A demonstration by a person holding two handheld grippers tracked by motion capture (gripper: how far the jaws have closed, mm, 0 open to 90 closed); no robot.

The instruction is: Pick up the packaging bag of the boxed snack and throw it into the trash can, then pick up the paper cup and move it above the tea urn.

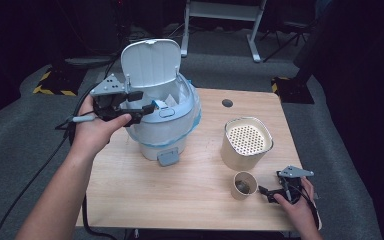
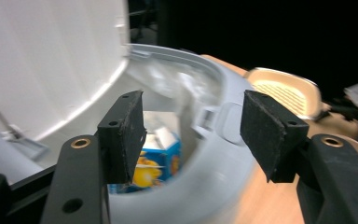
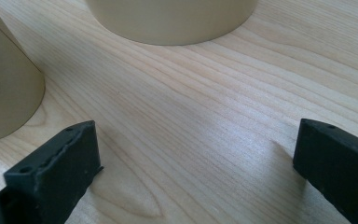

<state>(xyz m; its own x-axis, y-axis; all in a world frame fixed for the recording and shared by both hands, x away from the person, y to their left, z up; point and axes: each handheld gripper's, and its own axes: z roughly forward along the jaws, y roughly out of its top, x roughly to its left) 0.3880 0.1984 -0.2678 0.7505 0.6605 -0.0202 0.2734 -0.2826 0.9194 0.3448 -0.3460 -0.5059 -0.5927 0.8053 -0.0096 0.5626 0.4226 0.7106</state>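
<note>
Standing on grey carpet, wooden table [image 1: 180,200] bears bin [image 1: 165,125].

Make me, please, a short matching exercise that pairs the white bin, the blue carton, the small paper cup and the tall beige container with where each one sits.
Things:
1. white bin
2. blue carton
3. small paper cup
4. tall beige container

Places or states:
A. down inside the bin
B. at the table's near edge, beside the right gripper
C. on the table's left part, lid raised
D. on the table's right part, perforated top showing

Pairs: 1-C, 2-A, 3-B, 4-D
</note>
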